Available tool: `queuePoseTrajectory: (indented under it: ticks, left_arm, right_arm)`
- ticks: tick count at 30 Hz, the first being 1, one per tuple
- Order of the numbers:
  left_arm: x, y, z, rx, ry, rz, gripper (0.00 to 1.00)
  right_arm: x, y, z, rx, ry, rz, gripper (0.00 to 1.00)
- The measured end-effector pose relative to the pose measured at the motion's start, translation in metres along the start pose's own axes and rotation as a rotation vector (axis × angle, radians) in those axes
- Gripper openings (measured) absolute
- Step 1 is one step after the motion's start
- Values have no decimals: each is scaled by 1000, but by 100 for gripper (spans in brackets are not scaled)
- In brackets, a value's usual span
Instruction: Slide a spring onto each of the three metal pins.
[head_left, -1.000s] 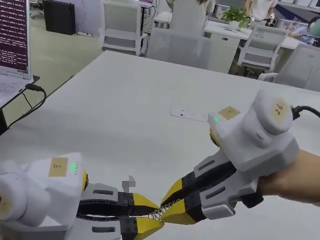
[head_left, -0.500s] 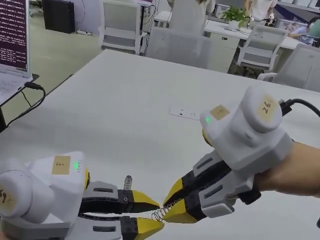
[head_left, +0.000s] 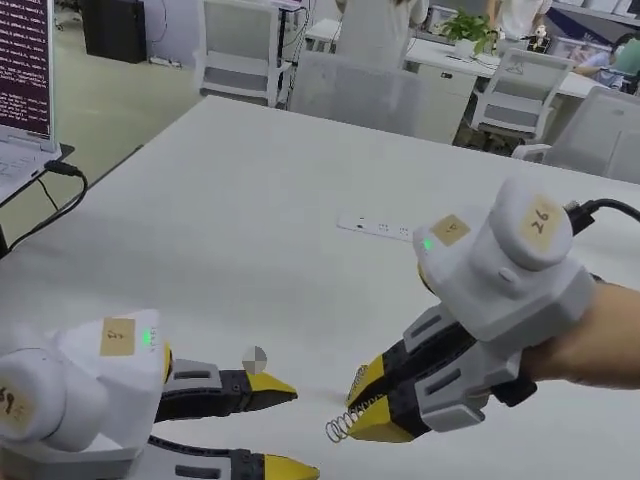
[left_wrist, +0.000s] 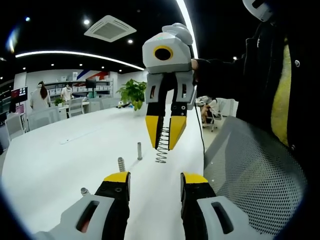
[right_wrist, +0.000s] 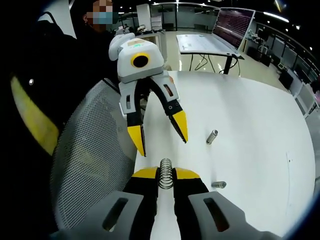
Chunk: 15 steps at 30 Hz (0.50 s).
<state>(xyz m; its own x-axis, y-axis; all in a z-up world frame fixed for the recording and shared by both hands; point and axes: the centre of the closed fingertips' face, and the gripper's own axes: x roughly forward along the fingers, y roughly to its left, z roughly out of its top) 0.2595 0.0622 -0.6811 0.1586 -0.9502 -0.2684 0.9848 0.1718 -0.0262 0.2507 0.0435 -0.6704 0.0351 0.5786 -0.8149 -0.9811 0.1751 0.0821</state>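
The left gripper (head_left: 298, 432) hangs near left over the table (head_left: 250, 220), its jaws spread wide. Just beyond its far jaw stands a pin (head_left: 255, 358). To the right, the right gripper (head_left: 365, 405) pinches a spring (head_left: 342, 425), whose free end pokes out leftward, clear of the left gripper.

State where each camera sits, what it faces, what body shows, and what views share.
Head view: on headset, facing down at white table; a forearm shows.
Left gripper view: on open left tool, facing right tool pinching coiled metal spring.
Right gripper view: on right tool, facing left tool, person's dark torso.
Shared: the spring.
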Motion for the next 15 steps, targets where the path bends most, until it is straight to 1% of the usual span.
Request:
queuePoseTrajectory:
  ticks: [3, 9, 12, 13, 15]
  left_arm:
    - [-2, 2, -4, -10, 6, 8, 36]
    - [-4, 5, -13, -33, 26, 37, 48]
    - [-5, 5, -16, -33, 36, 43, 51]
    - [-5, 5, -17, -35, 38, 46, 54]
    - [-5, 5, -18, -39, 46, 48, 54]
  right_arm:
    - [-4, -3, -4, 1, 9, -9, 8]
    - [-13, -11, -16, 2, 43, -34, 8]
    - [-18, -15, -20, 10, 51, -44, 8]
    - [-20, -17, -21, 11, 56, -48, 8]
    - [-24, -20, -25, 11, 68, -61, 8]
